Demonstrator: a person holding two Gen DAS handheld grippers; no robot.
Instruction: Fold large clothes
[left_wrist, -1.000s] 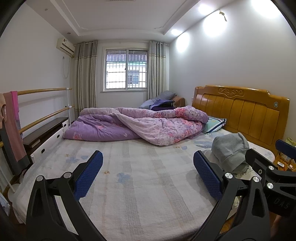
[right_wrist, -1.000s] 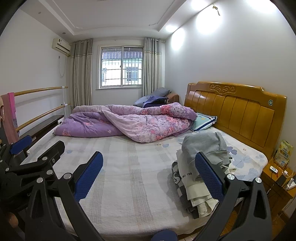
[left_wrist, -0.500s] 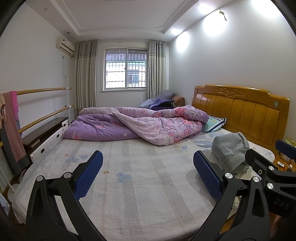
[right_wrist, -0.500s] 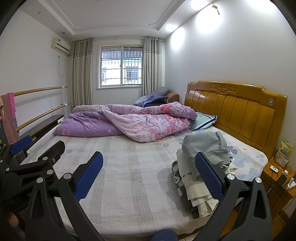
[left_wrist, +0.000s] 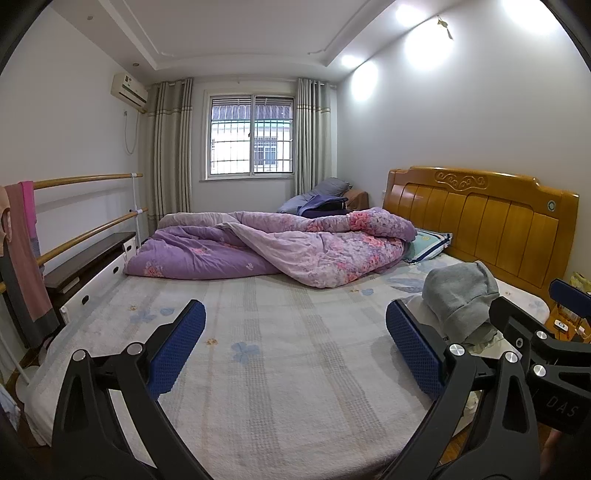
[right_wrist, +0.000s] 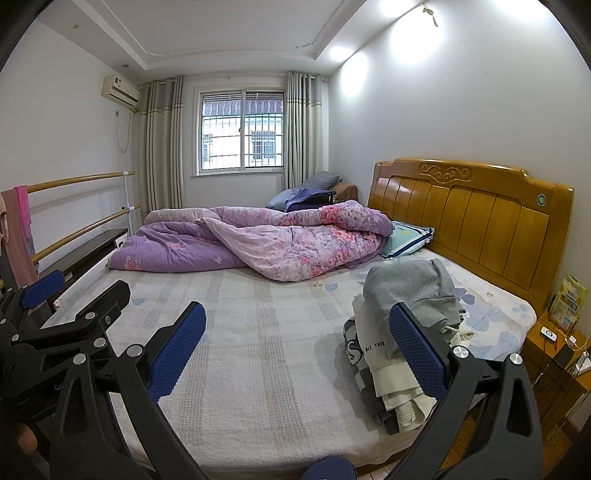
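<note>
A pile of clothes (right_wrist: 399, 332) lies on the right side of the bed (right_wrist: 266, 350), with a grey garment (right_wrist: 410, 288) on top of cream and dark pieces. The left wrist view shows the same grey garment (left_wrist: 458, 299) near the headboard side. My left gripper (left_wrist: 295, 347) is open above the near bed edge, holding nothing. My right gripper (right_wrist: 295, 347) is open too, its right finger (right_wrist: 417, 350) in front of the pile without gripping it. The left gripper's frame (right_wrist: 66, 325) shows at the left of the right wrist view.
A crumpled purple floral duvet (left_wrist: 273, 247) fills the far half of the bed, with a striped pillow (left_wrist: 428, 243) beside it. The wooden headboard (left_wrist: 487, 221) stands on the right and a nightstand (right_wrist: 554, 354) by it. Wooden rails (left_wrist: 81, 206) with hung cloths run along the left.
</note>
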